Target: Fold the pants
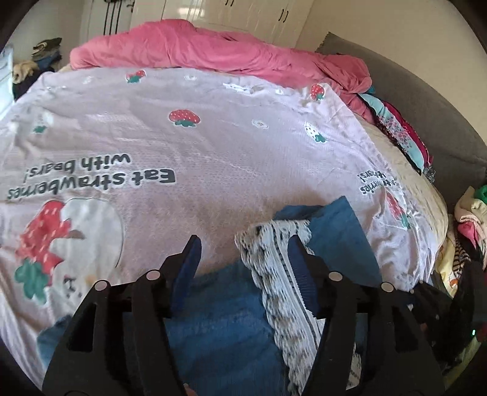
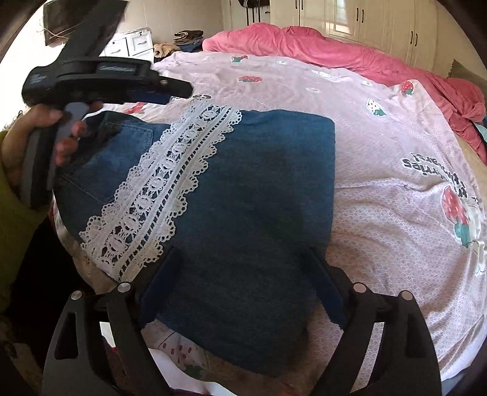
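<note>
Folded blue denim pants [image 2: 258, 182] lie on a pink strawberry blanket [image 2: 395, 198], with a white lace band [image 2: 170, 189] running diagonally across their left part. My right gripper [image 2: 242, 289] hovers open over the near edge of the pants, the denim showing between its blue pads, which stand clear of it. In the left wrist view the pants [image 1: 219, 329] lie below my left gripper [image 1: 245, 262], which is open; the lace band [image 1: 274, 274] lies right beside its right finger [image 1: 299, 265]. A hand holds that left gripper [image 2: 173, 91] above the waist end of the pants.
A crumpled pink duvet [image 1: 213, 48] lies along the far side of the bed. A grey padded headboard [image 1: 426, 106] and loose clothes [image 1: 468, 219] are at the right. White wardrobes [image 2: 380, 24] and a drawer unit [image 2: 134, 45] stand behind.
</note>
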`<state>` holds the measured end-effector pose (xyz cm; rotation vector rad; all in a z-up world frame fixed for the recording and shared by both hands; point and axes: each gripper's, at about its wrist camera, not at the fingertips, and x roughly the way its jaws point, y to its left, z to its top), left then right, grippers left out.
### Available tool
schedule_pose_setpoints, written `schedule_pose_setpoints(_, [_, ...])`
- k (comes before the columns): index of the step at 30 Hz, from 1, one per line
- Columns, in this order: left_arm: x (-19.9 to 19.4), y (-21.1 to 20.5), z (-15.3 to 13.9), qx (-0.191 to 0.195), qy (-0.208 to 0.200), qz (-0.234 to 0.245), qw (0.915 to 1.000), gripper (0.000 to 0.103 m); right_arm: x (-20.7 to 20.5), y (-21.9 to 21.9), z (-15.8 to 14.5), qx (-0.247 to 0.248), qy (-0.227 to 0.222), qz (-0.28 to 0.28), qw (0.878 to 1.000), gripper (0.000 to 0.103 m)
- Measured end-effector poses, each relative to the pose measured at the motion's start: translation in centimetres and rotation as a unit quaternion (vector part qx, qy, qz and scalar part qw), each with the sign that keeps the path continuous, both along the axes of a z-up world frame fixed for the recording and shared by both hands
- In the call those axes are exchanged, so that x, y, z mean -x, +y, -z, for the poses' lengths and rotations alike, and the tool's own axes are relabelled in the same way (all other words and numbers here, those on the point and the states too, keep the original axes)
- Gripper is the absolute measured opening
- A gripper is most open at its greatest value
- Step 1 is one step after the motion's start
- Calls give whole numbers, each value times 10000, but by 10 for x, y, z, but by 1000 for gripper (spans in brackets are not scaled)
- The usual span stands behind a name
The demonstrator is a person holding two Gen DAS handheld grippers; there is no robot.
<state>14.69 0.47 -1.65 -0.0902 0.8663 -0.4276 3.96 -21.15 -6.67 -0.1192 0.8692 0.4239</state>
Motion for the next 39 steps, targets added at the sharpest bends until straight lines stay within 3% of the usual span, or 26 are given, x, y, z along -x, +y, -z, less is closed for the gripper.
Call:
schedule_pose_setpoints(9, [57, -11, -9, -153, -67, 269, 9995, 58, 14, -20, -22, -350, -290, 180, 9988, 84])
schedule_pose_setpoints(12, [78, -26, -2, -382, -50, 423, 9984, 58, 18, -18, -20, -239, -160, 129, 9995, 83])
schedule_pose_setpoints(16, [107, -46, 16, -800, 131, 746, 9939, 57, 18, -15, -12, 8, 85, 110, 9999, 67])
schedule_pose_setpoints(21, [120, -60, 47, -1376, 382, 919, 9855, 55, 15, -15, 0, 132, 351, 152, 9992, 66])
schedule_pose_setpoints(29, [117, -49, 49, -1116, 462, 924, 9884, 55, 13, -15, 2, 39, 409, 153, 9990, 66])
schedule_pose_setpoints(34, [122, -35, 28, -973, 252, 718, 9923, 56, 18, -26, -15, -324, 154, 241, 9991, 67])
schedule_pose_setpoints(36, [121, -24, 20, -922, 194, 542, 9941, 60, 19, -28, -19, -405, 104, 278, 9987, 74])
schedule_pose_setpoints(39, [123, -10, 9, -858, 103, 352, 9956, 61, 18, -27, -21, -455, 106, 288, 9985, 75])
